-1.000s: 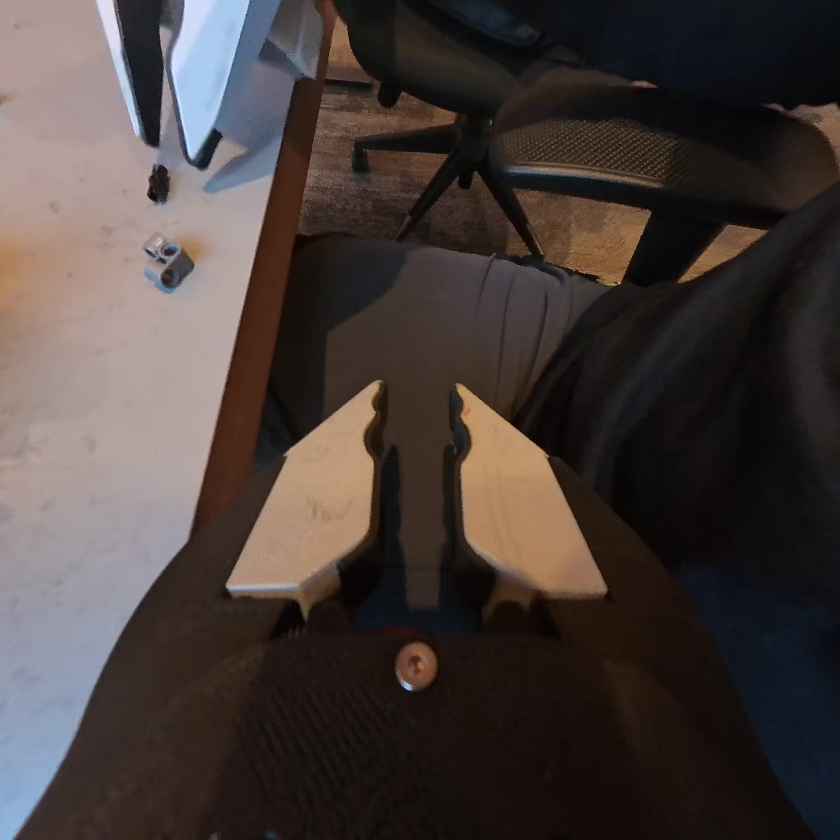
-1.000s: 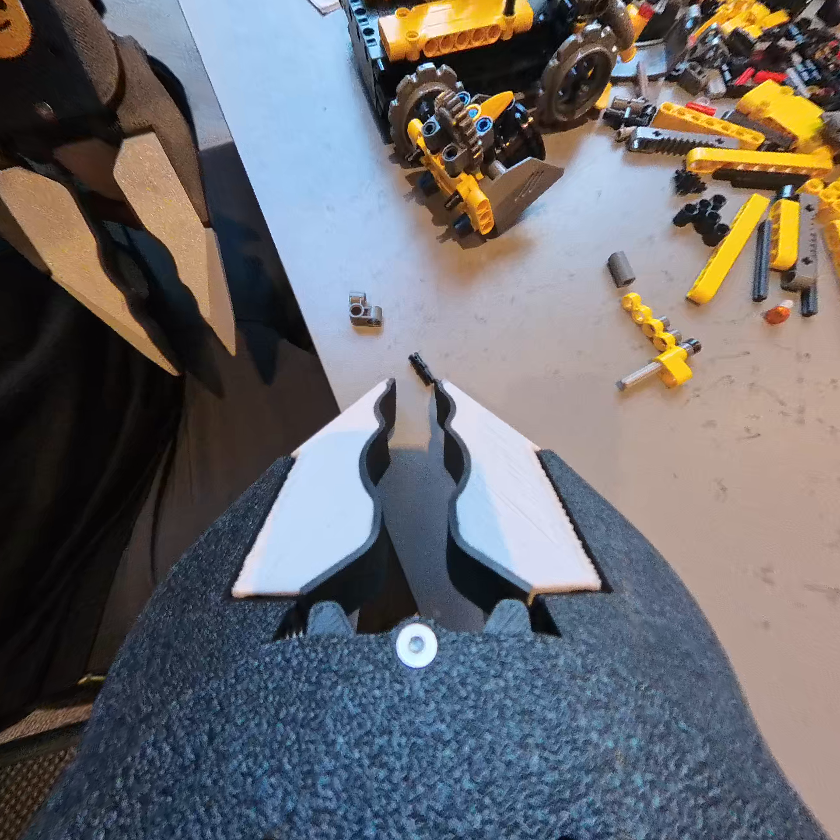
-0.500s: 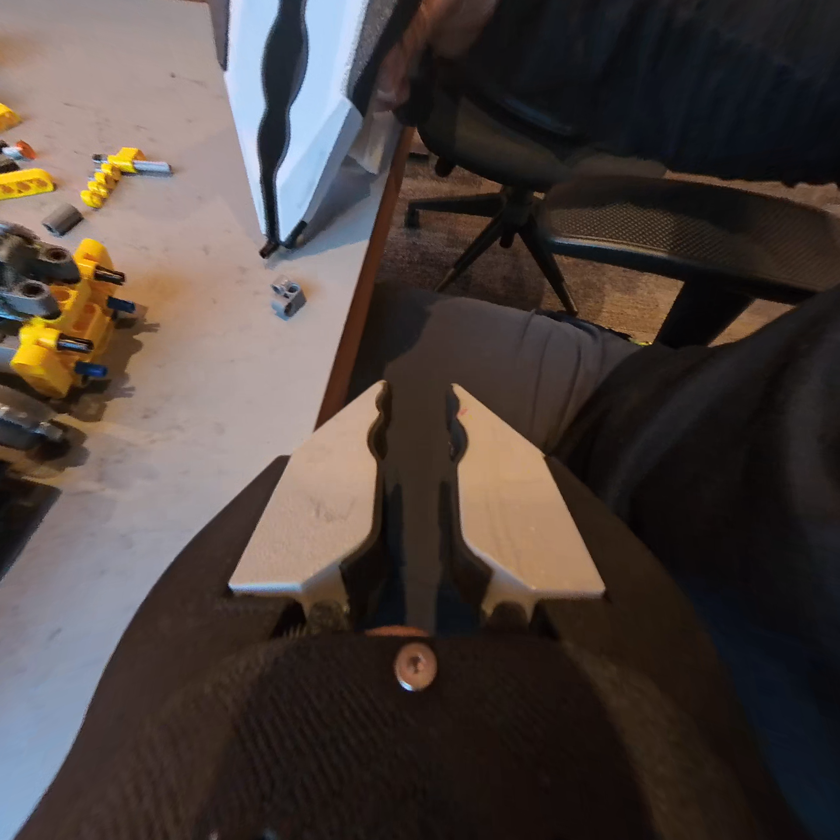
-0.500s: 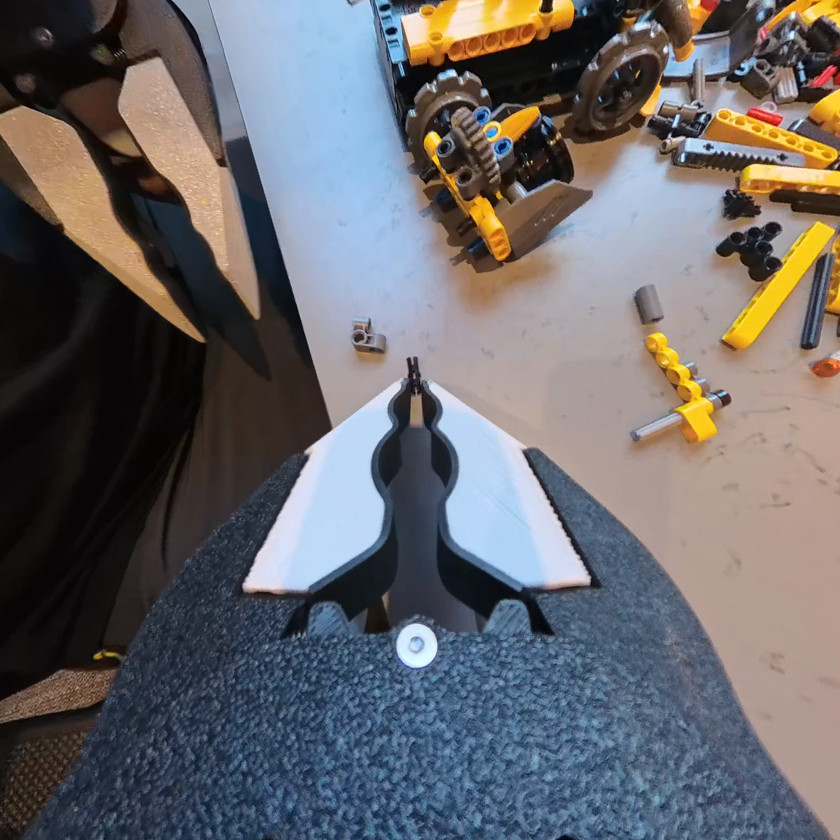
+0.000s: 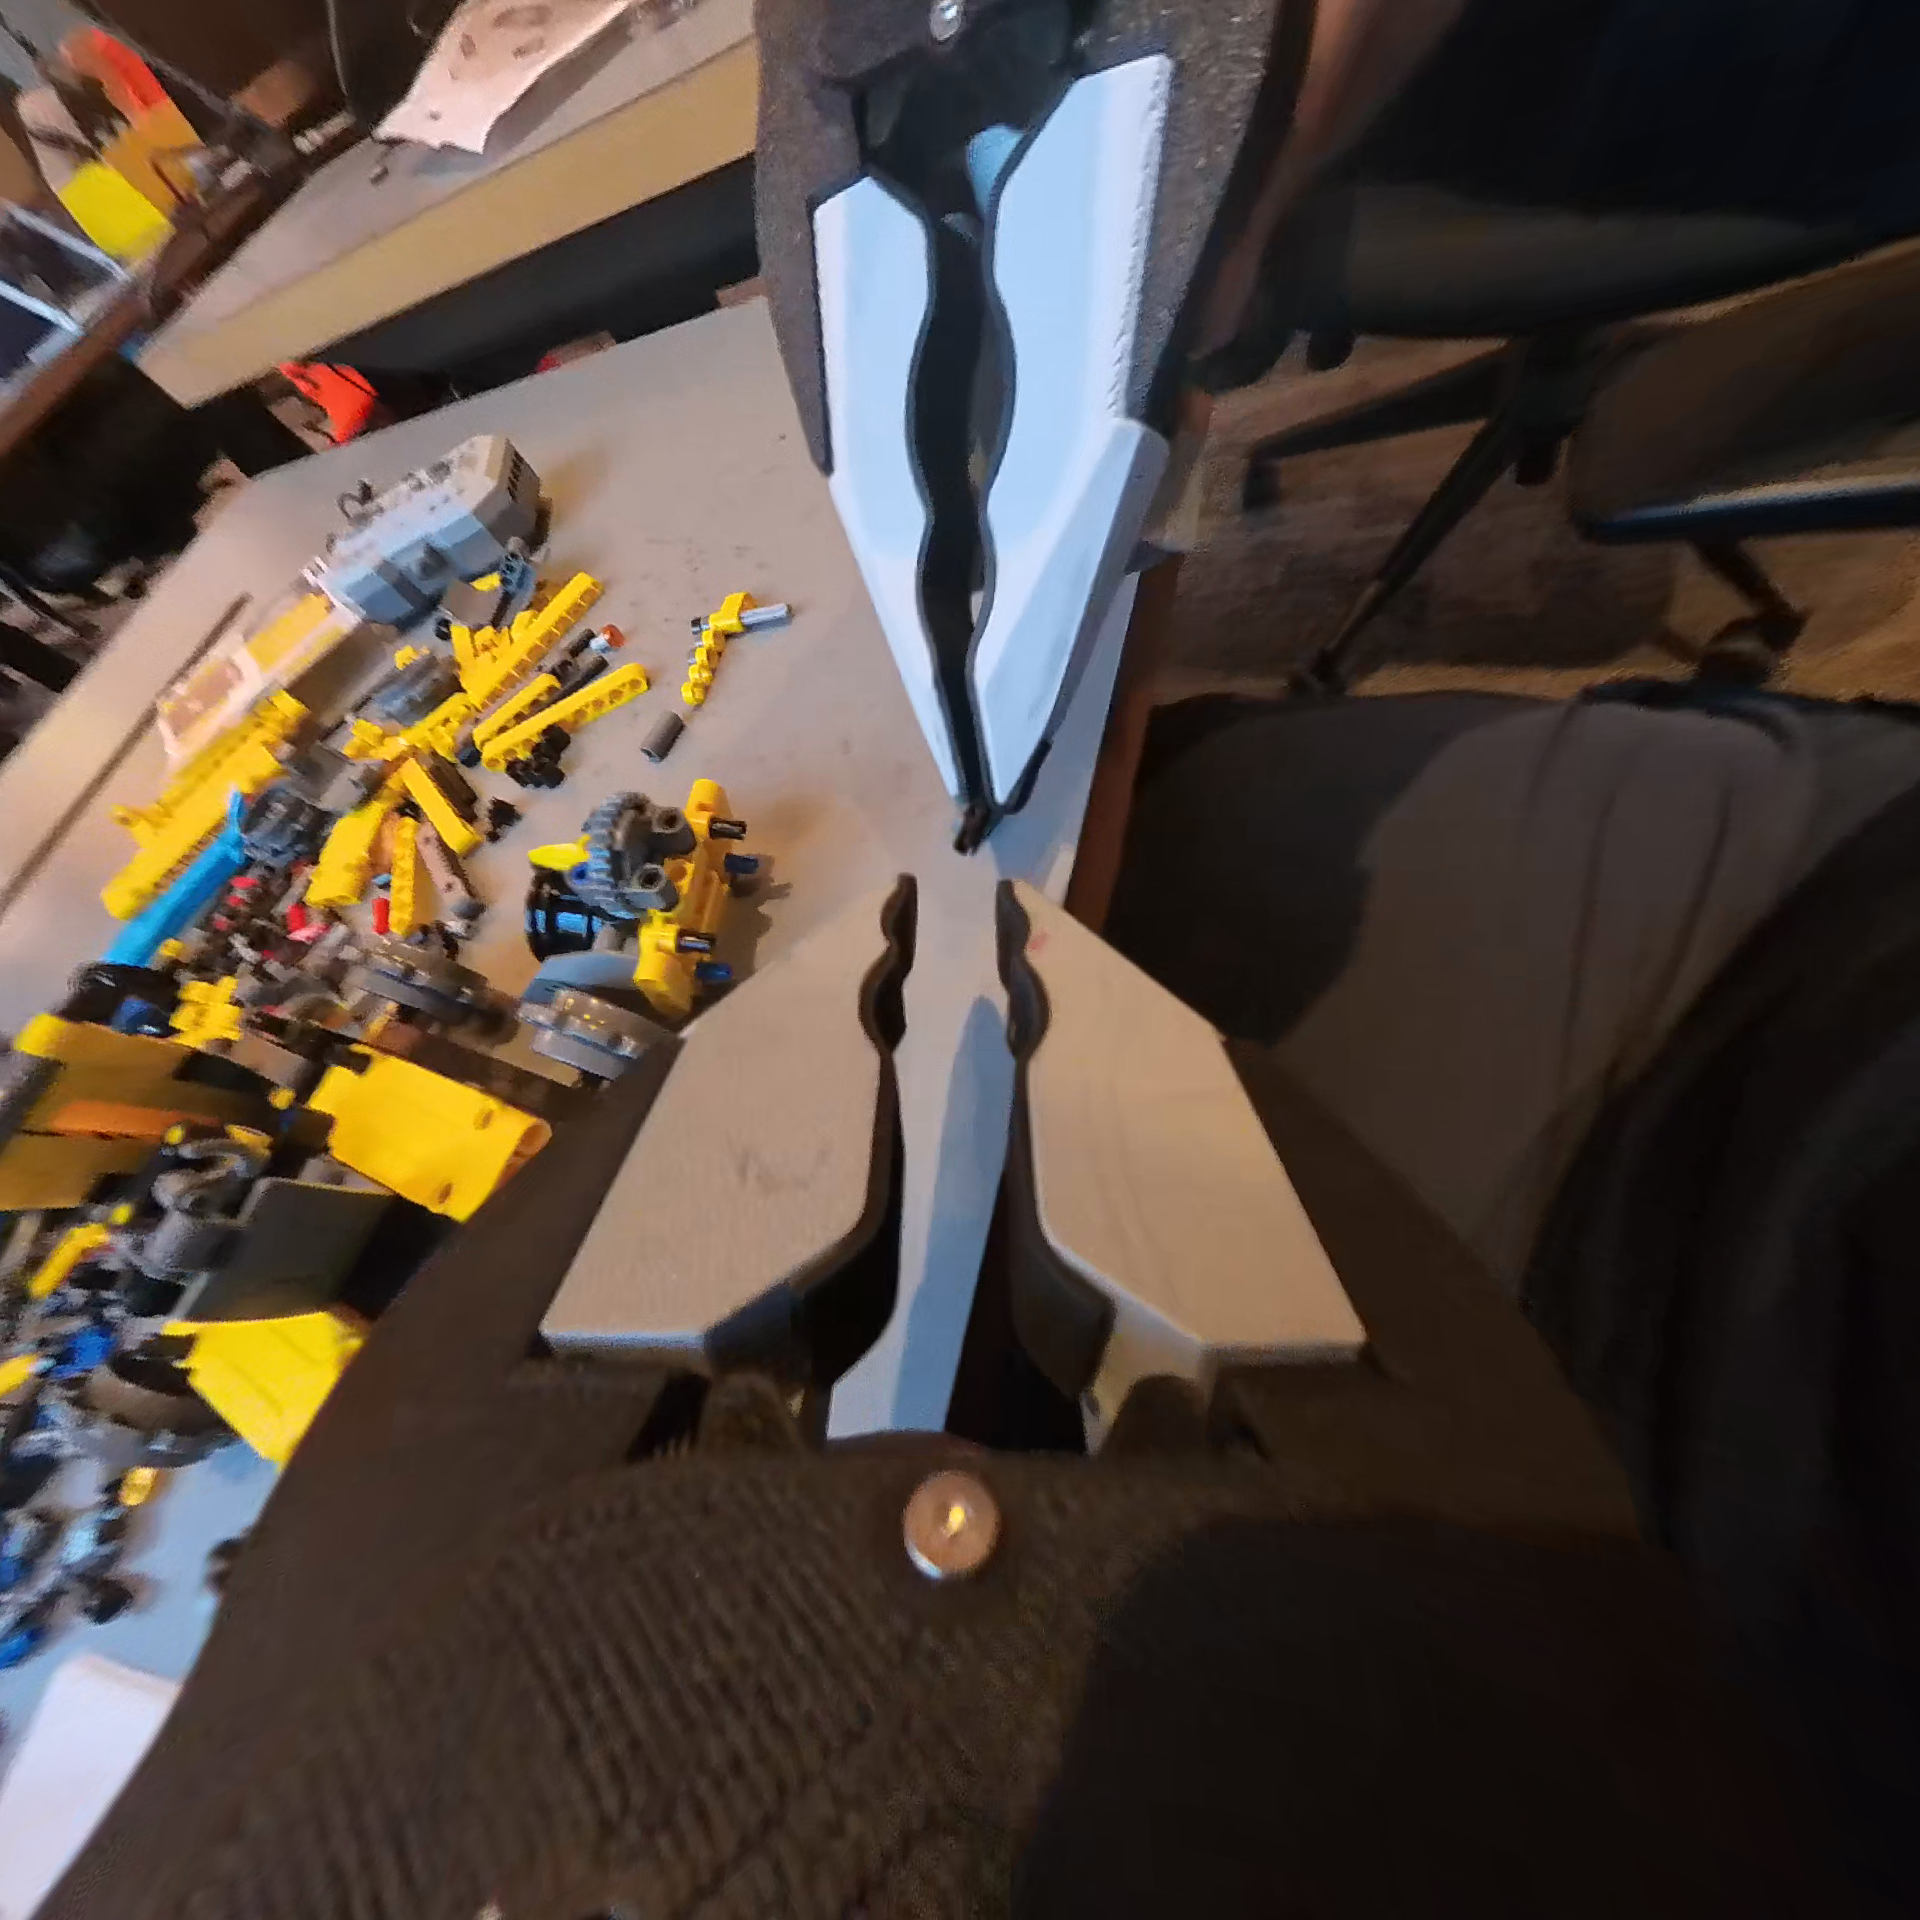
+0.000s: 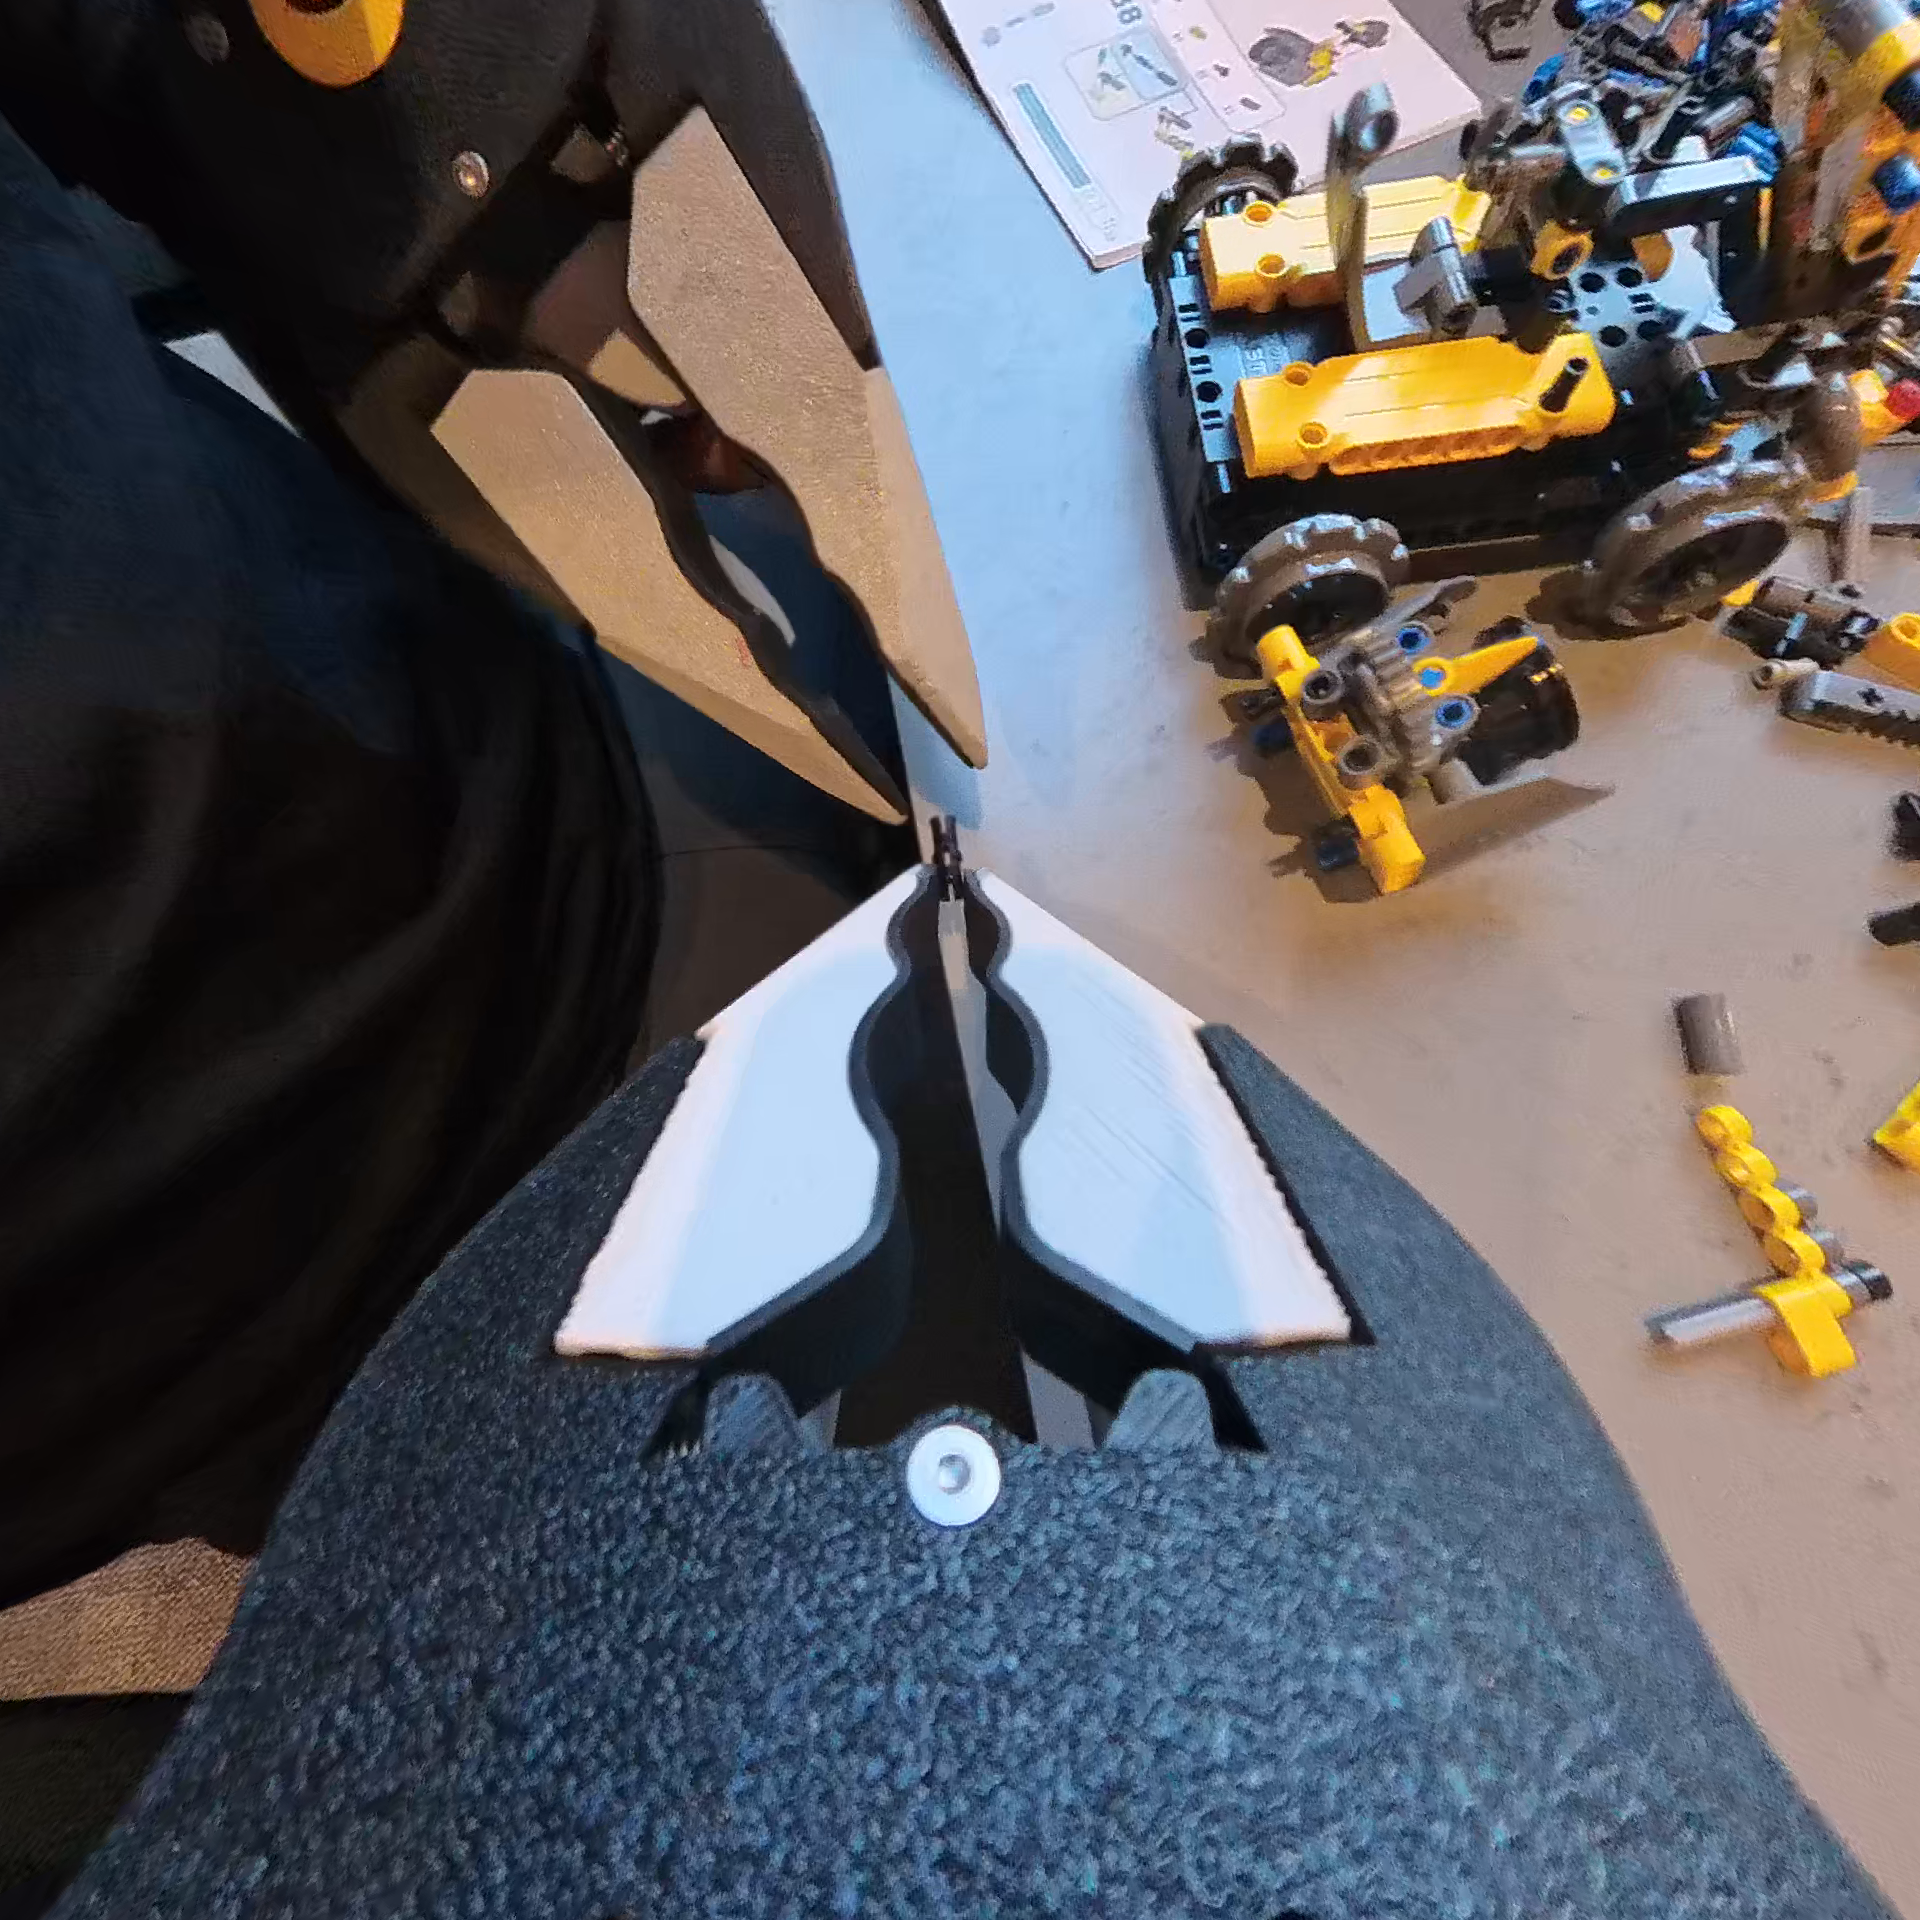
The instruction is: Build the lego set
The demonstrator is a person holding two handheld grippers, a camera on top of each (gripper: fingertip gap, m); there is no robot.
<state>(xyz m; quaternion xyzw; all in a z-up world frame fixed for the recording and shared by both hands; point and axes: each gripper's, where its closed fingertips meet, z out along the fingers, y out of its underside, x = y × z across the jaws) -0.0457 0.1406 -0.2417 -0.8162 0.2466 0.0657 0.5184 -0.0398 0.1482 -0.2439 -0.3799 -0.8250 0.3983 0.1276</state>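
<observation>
My right gripper (image 6: 945,881) is shut on a small black pin (image 6: 945,844) that sticks out past its tips, held above the table's near edge. It also shows in the left wrist view (image 5: 977,816), pointing down with the pin (image 5: 970,834) at its tip. My left gripper (image 5: 956,888) is open and empty, its tips just short of the pin. In the right wrist view the left gripper (image 6: 940,784) comes in from the upper left with its jaws apart on either side of the pin's end.
On the grey table (image 6: 1351,1039) stand a yellow and black vehicle model (image 6: 1455,416), a gear subassembly (image 6: 1382,727), a booklet (image 6: 1195,104) and a yellow axle piece (image 6: 1787,1299). Several loose pieces (image 5: 468,707) lie further off. A person's lap (image 5: 1455,883) and an office chair (image 5: 1558,468) are beside the table. My two grippers' fingertips are within a few centimetres of each other. The left tips stand about 7 centimetres off the gear subassembly (image 6: 1382,727). It is also in sight in the left wrist view (image 5: 644,821).
My right gripper shut on the black pin and lifted it off the table toward the left gripper. My left gripper swung from over the lap toward the table edge, tips now at the pin.
</observation>
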